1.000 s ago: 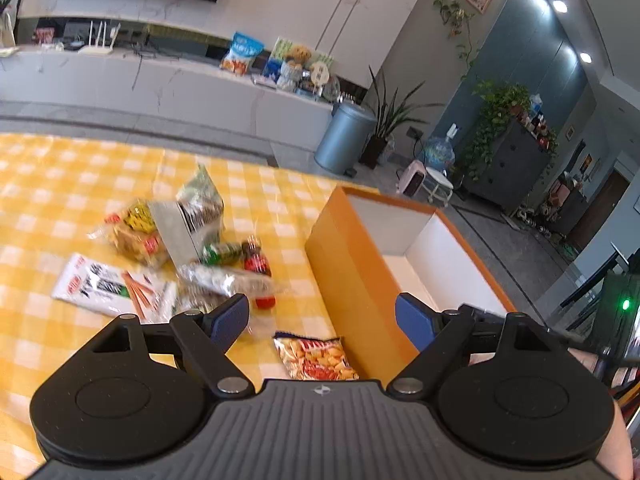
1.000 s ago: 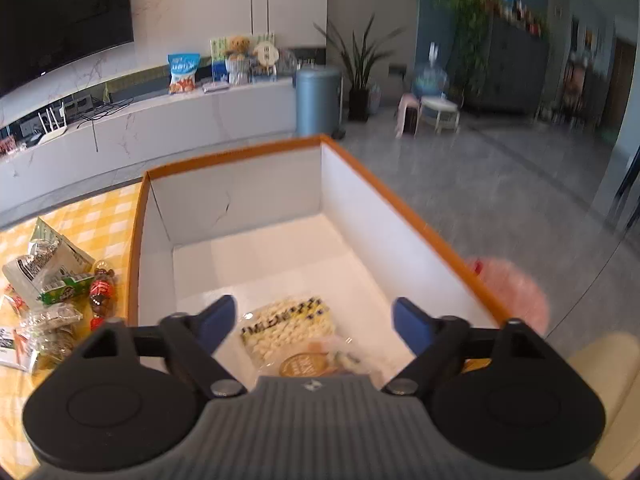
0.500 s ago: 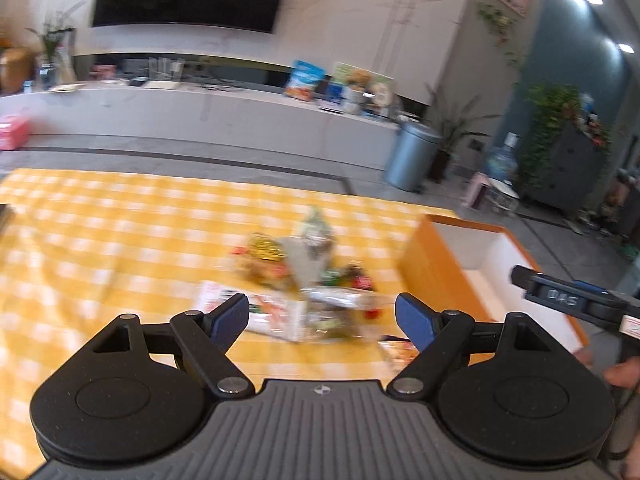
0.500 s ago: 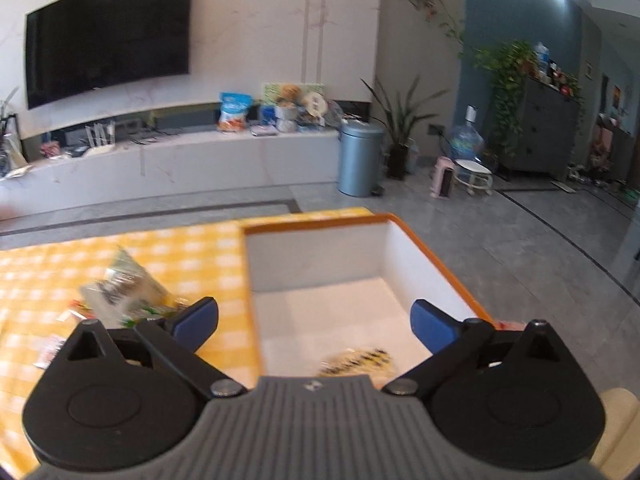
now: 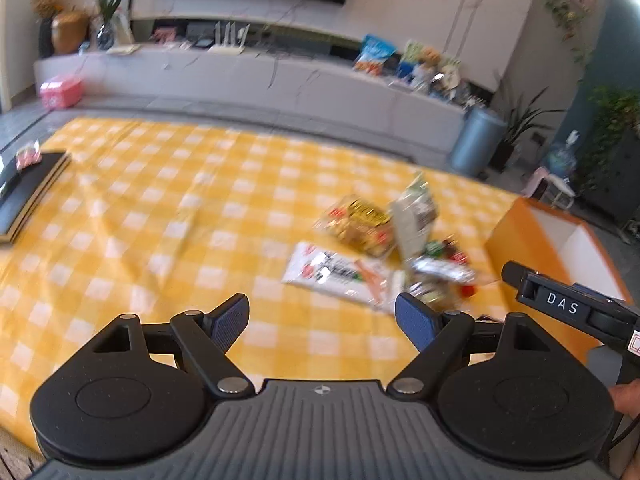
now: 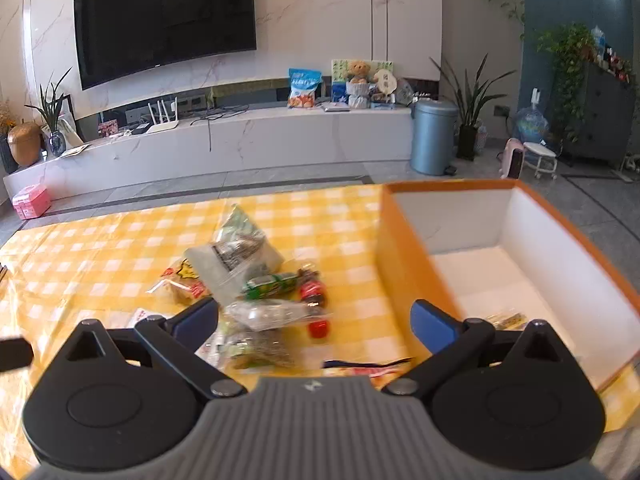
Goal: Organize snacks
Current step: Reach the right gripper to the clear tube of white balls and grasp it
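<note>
Both claws, left (image 5: 322, 322) and right (image 6: 314, 326), have swung from the box (image 6: 404, 256) toward the snack pile (image 6: 256, 280), jaws apart, empty.

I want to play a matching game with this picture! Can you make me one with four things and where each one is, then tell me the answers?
Things:
1. orange box
2. small cola bottle
3. blue trash can
4. pink box

Places:
A. on the floor at the far left, by the long white shelf
B. in the snack pile on the yellow checked cloth
C. at the right end of the table, with one packet inside
D. on the floor between the white shelf and a potted plant

Pairs: 1-C, 2-B, 3-D, 4-A
</note>
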